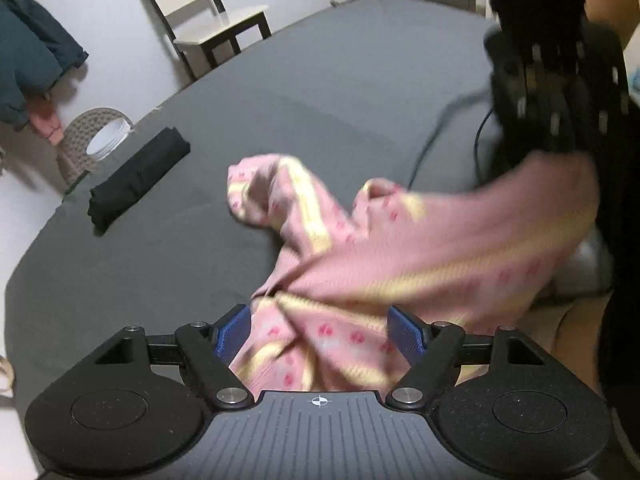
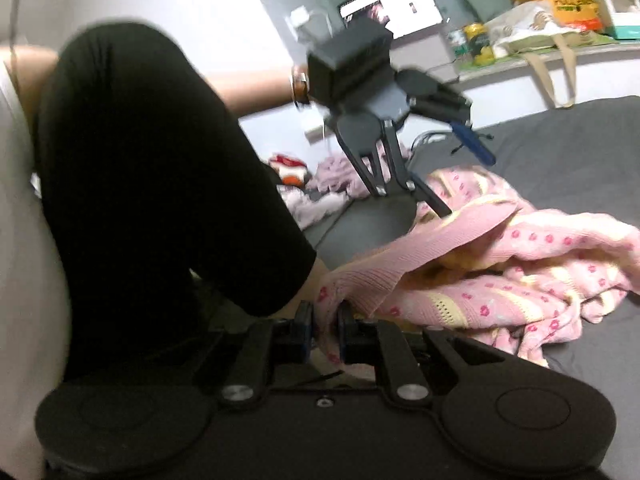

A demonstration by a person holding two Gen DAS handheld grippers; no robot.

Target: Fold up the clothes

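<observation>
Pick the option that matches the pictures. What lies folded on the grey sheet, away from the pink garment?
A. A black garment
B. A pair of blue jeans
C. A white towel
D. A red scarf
A: the left wrist view shows a folded black garment lying on the grey sheet, apart from the pink garment, which has fabric between the fingers of both the left gripper and the right gripper.

Left gripper (image 1: pixel 320 334): lower centre of its own view, jaws spread wide, cloth bunched between them. Right gripper (image 2: pixel 325 330): jaws pinched onto cloth. We see our bare left forearm (image 2: pixel 256 88) at upper centre of the right view.
</observation>
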